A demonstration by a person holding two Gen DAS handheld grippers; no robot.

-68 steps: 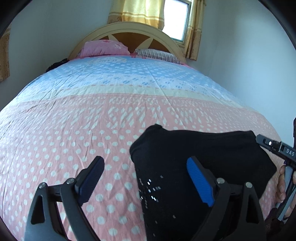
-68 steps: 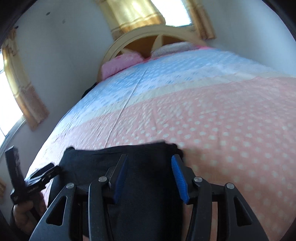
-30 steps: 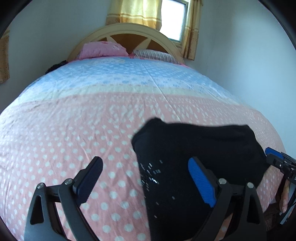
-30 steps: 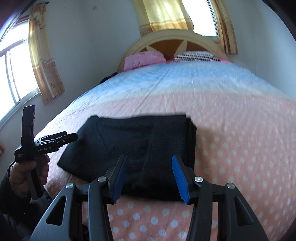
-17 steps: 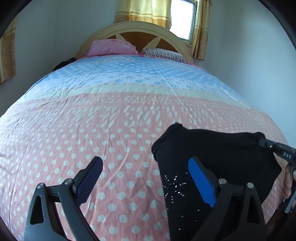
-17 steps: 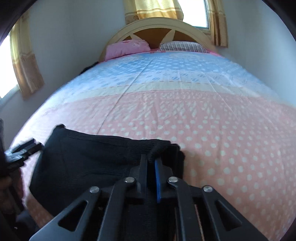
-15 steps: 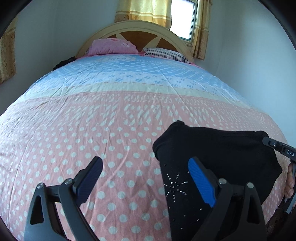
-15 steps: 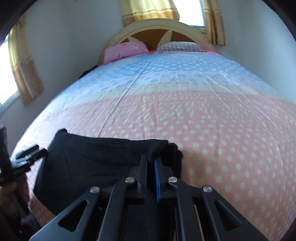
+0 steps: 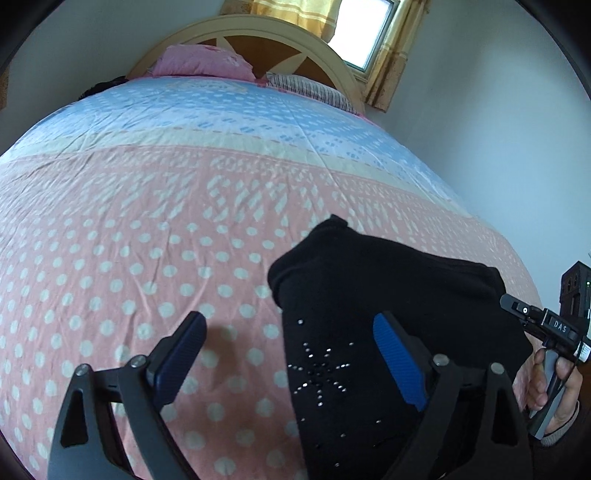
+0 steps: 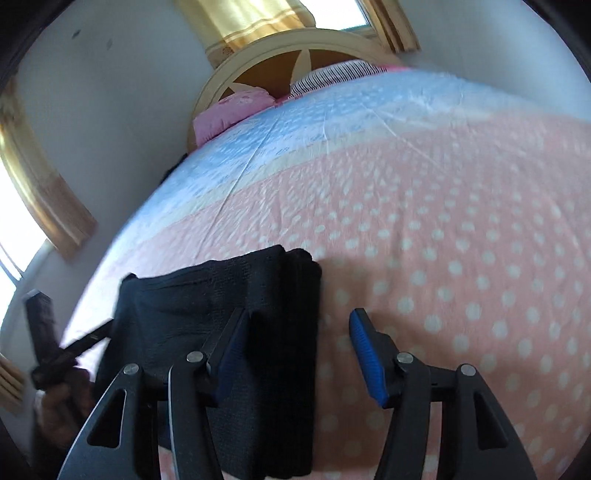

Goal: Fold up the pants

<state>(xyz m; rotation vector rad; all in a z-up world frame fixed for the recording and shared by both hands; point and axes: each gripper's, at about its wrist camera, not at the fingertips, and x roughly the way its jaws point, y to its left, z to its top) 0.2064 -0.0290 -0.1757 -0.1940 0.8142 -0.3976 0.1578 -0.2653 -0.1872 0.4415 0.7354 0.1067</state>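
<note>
Two grippers are hanging over a bed, both with their fingers spread and nothing between them. In the left wrist view, the left gripper point(image 9: 291, 352) is hovering with its jaws wide apart above the pink dotted bedspread point(image 9: 122, 240); its blue-padded right finger is lying over the black pants point(image 9: 373, 306), while its left finger is sitting over bare bedspread beside them; the pants are lying folded in a thick dark bundle near the foot of the bed, toward the right side of the view, and a starburst of small shiny studs point(image 9: 319, 373) is showing on their near part; at the right edge, a hand point(image 9: 554, 387) is gripping the handle of the right gripper point(image 9: 539, 325), whose black tip is reaching to the pants' far right edge; a pink pillow point(image 9: 201, 64) and a striped pillow point(image 9: 306, 88) are resting against the arched headboard point(image 9: 258, 33).

In the right wrist view, which is somewhat blurred, the right gripper point(image 10: 297, 347) is likewise standing open; its left finger is overlapping the pants point(image 10: 221, 295) and its right finger is over the bedspread point(image 10: 443, 229) just beside them; the pants are lying stacked in layers at the lower left; at the far left the left gripper point(image 10: 74, 350) is pointing at the pants' edge, though whether it is touching them cannot be told.
</note>
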